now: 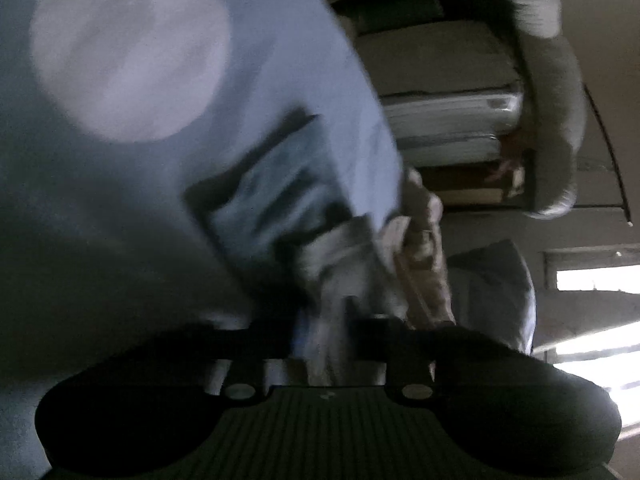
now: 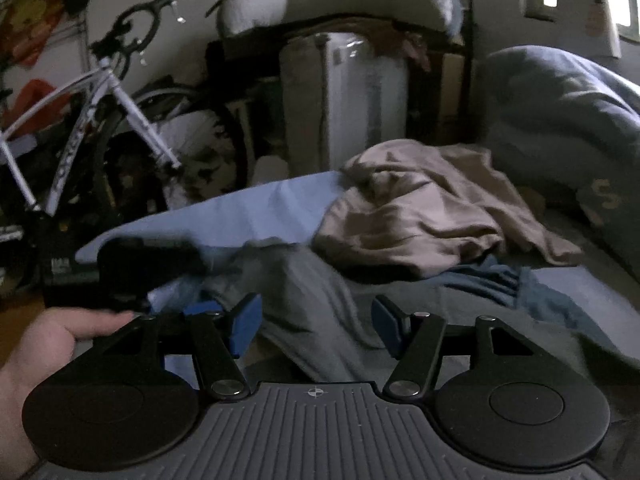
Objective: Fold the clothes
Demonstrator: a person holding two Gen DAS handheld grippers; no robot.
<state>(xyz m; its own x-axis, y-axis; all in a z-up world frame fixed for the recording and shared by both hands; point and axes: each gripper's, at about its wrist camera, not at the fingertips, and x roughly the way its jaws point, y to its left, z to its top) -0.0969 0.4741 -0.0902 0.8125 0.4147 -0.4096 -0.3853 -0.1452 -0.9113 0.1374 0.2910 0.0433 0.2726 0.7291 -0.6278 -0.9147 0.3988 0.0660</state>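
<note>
Right gripper [image 2: 316, 326]: blue-padded fingers [image 2: 245, 322] spread apart, nothing between them, hovering over grey garment [image 2: 312, 312] at lower centre of right wrist view. Tan garment [image 2: 432, 216] crumpled at centre right, on blue bed sheet [image 2: 240, 216]. Left gripper [image 1: 324, 332]: fingers pinched on pale cloth [image 1: 344, 264] (view blurred), at lower centre of left wrist view. Bicycle [image 2: 100, 120] at upper left.
</note>
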